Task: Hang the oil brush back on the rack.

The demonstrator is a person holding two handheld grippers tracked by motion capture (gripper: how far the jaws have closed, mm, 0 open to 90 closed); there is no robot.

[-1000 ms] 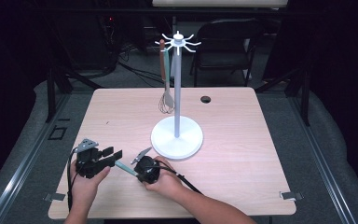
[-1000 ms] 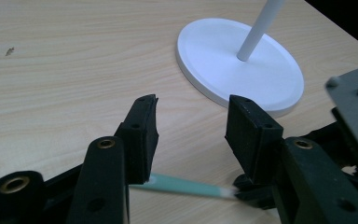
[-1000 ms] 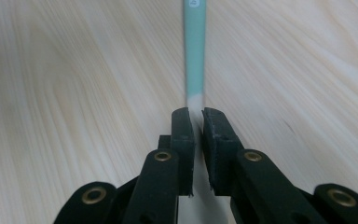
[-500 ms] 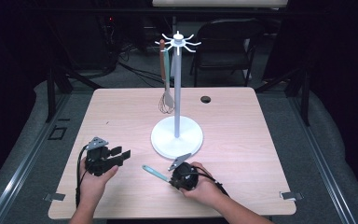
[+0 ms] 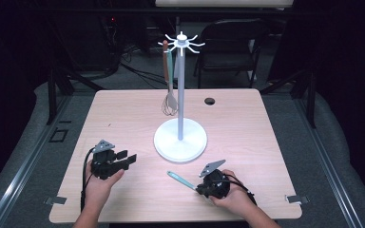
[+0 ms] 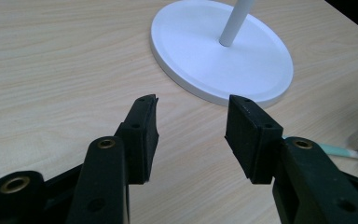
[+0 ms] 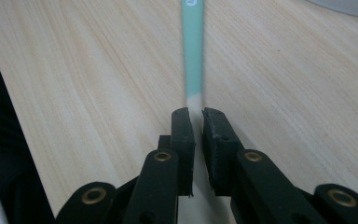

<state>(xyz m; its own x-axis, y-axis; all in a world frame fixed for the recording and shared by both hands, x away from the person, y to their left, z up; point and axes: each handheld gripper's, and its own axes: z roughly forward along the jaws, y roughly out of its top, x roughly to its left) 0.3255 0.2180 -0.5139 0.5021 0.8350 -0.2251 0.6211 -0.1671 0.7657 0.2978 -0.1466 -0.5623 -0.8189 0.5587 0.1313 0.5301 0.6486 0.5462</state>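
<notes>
Rightward along the frame's lower edge go the right tongs (image 5: 200, 186) since the earlier frame, clenched on a slim mint-green utensil (image 5: 180, 180) whose handle juts left over the pale wood-grain worktop (image 5: 247, 123). Left tongs (image 5: 128, 157) rest released; their view faces the stand's smooth white round base (image 6: 223, 51).

Both forearms come in from the near edge of the table. The left hand (image 5: 100, 183) rests low near the left front, its left gripper (image 5: 128, 159) aimed up and to the right – jaws spread wide with nothing between them (the left gripper view shows both pads (image 6: 145, 130) clear). The right hand (image 5: 235, 197) sits at the right front; the right gripper (image 5: 198, 189) points left, jaws nearly together – clamped on a thin handle.
</notes>
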